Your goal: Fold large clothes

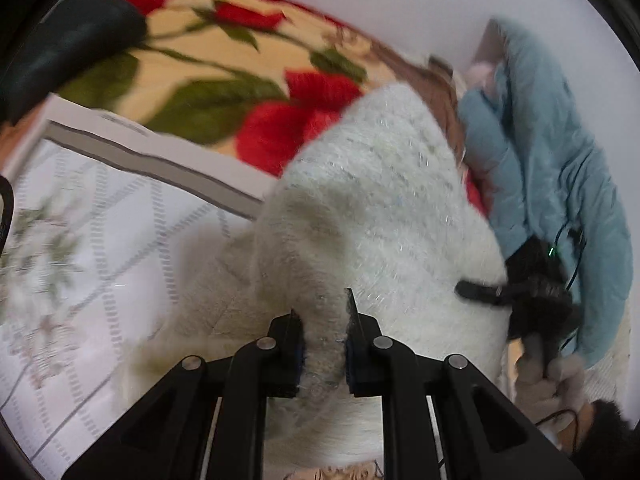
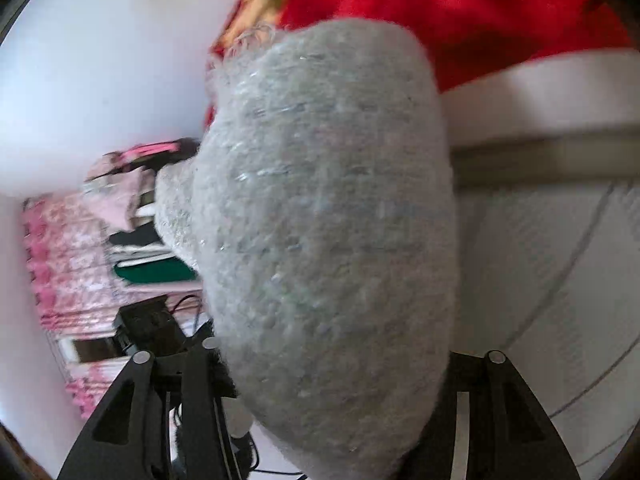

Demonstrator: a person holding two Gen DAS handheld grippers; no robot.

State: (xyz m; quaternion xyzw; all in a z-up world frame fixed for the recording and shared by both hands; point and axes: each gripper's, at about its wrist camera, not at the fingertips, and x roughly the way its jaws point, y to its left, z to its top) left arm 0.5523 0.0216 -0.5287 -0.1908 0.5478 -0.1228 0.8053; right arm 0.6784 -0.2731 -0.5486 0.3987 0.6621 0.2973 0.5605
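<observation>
A white fuzzy sweater with glittery threads hangs lifted above the bed. My left gripper is shut on a narrow fold of it, with fabric pinched between the blue pads. In the left wrist view my right gripper sits at the sweater's right edge, held by a person's gloved hand. In the right wrist view the sweater bulges thickly between the black linkage arms and hides the fingertips. The wad fills the jaws, so the right gripper is shut on it.
A cream blanket with red roses lies behind a white patterned bedsheet. A light blue jacket lies at the right, a dark object at the upper left. A pink patterned cover and stacked items stand by the wall.
</observation>
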